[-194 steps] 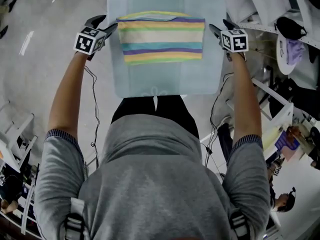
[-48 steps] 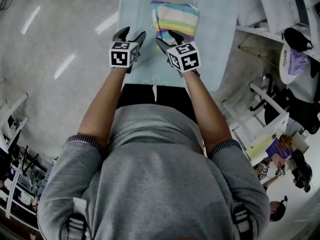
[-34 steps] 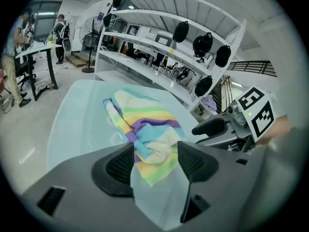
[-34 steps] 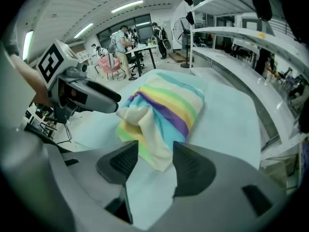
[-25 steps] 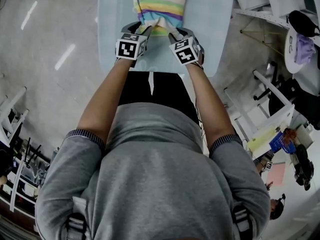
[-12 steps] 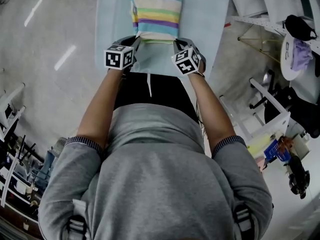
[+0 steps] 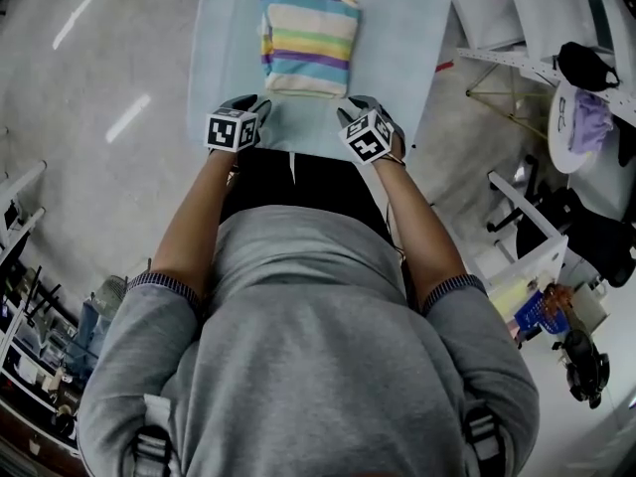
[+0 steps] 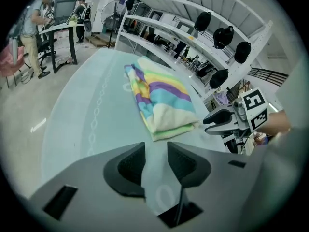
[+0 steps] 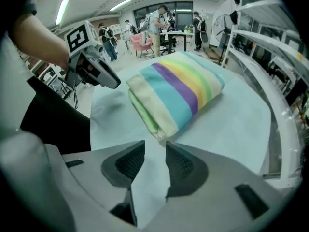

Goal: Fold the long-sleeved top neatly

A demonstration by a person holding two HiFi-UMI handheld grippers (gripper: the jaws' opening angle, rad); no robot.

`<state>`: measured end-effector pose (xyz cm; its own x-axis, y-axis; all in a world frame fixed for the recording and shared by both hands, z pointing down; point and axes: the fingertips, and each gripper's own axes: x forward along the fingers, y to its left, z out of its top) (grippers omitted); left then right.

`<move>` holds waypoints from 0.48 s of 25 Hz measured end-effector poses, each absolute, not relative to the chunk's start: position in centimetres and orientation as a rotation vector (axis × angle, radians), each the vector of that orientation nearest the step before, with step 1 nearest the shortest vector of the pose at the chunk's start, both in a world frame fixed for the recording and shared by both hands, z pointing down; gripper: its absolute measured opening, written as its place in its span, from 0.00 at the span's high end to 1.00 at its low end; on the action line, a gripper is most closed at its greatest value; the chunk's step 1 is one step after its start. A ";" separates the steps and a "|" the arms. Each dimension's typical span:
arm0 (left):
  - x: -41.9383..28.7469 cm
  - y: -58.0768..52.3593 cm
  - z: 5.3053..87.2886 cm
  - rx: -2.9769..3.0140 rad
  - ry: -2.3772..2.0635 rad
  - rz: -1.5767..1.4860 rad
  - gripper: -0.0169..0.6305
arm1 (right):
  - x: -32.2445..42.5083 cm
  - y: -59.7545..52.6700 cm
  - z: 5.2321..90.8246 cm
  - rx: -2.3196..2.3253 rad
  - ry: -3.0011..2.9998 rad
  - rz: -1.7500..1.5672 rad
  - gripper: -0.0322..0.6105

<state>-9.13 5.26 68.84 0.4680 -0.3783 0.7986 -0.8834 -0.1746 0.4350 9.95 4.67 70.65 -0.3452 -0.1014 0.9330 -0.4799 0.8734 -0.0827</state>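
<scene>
The folded top (image 7: 308,45) lies on the counter (image 7: 412,58). The left tongs (image 7: 252,104) and right tongs (image 7: 350,109), jaws just opening, are released, with nothing between them.

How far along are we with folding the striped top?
Done: the striped top lies folded in a compact rectangle on the table. In hand: nothing; the left gripper and right gripper sit short of it, and their fingers have just been opening, nothing between them. Left: probably only a final tidy, if that.
</scene>
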 end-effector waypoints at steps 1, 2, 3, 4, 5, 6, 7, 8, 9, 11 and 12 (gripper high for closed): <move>-9.1 5.4 68.1 1.775 -1.085 0.652 0.72 | 10.1 4.6 70.0 0.448 -1.926 0.450 0.72; -9.1 5.5 67.2 1.791 -1.089 0.639 0.72 | 10.2 4.6 69.2 0.472 -1.956 0.498 0.71; -8.9 5.5 66.3 1.806 -1.093 0.623 0.72 | 10.3 4.4 68.4 0.499 -1.990 0.551 0.70; -8.8 5.3 65.2 1.821 -1.098 0.604 0.72 | 10.3 4.2 67.5 0.524 -2.022 0.599 0.68; -8.6 5.1 64.0 1.837 -1.107 0.581 0.72 | 10.4 3.9 66.5 0.544 -2.052 0.637 0.67; -8.5 4.6 62.7 1.855 -1.118 0.557 0.72 | 10.4 3.5 65.2 0.560 -2.081 0.664 0.67; -8.3 4.1 61.2 1.877 -1.131 0.531 0.72 | 10.3 3.1 63.7 0.574 -2.113 0.682 0.67; -8.1 3.6 59.6 1.902 -1.145 0.506 0.72 | 10.2 2.6 61.9 0.589 -2.151 0.694 0.66; -7.9 3.0 57.9 1.931 -1.160 0.483 0.72 | 9.9 2.0 60.0 0.605 -2.194 0.703 0.66; -7.4 1.6 54.1 2.003 -1.194 0.444 0.72 | 9.3 0.5 55.9 0.636 -2.299 0.717 0.66; -7.2 0.9 52.0 2.046 -1.210 0.431 0.72 | 8.8 -0.3 53.7 0.648 -2.359 0.727 0.66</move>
